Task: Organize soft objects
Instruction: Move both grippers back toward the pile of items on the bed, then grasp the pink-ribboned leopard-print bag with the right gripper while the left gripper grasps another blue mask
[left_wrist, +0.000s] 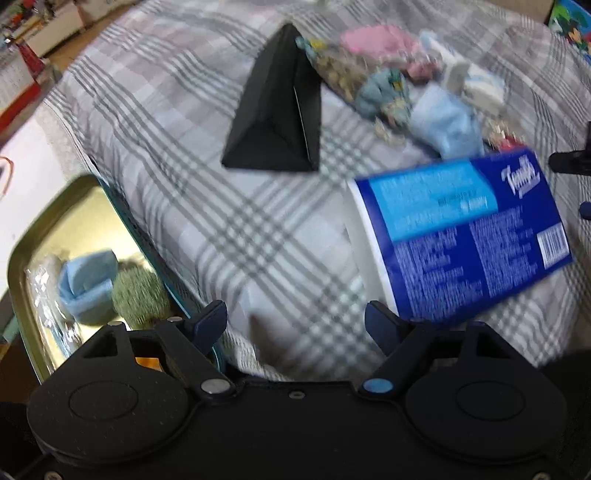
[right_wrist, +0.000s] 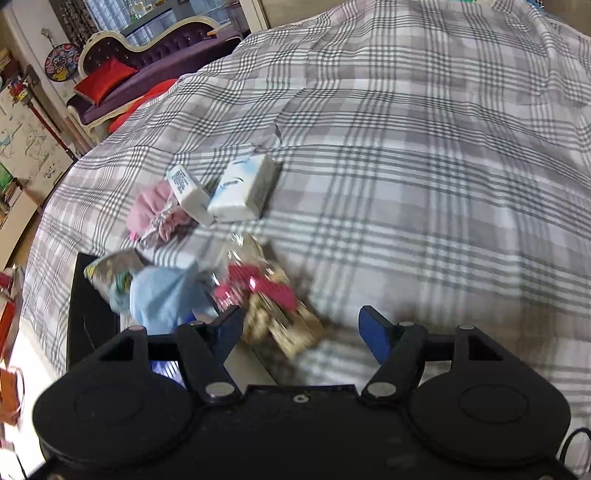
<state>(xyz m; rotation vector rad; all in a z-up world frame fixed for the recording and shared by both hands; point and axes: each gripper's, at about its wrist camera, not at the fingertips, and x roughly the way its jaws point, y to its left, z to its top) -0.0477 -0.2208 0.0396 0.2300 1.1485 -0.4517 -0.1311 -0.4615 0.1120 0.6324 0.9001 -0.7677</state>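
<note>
My left gripper (left_wrist: 295, 319) is open and empty above the plaid bedspread (left_wrist: 207, 206). A blue tissue pack (left_wrist: 465, 232) lies just ahead to its right. A gold tin (left_wrist: 27, 266) at the left holds a light blue cloth (left_wrist: 86, 284) and a green fuzzy item (left_wrist: 138, 295). My right gripper (right_wrist: 301, 328) is open and empty over a pile: a light blue cloth (right_wrist: 162, 295), a pink and beige wrapped item (right_wrist: 266, 299), a pink cloth (right_wrist: 151, 210) and two white tissue packs (right_wrist: 240, 192).
A black triangular box (left_wrist: 277, 110) stands on the bed, also seen at the left in the right wrist view (right_wrist: 88, 314). A purple sofa with a red cushion (right_wrist: 103, 81) lies beyond the bed. The bed's right part is bare plaid fabric (right_wrist: 443, 184).
</note>
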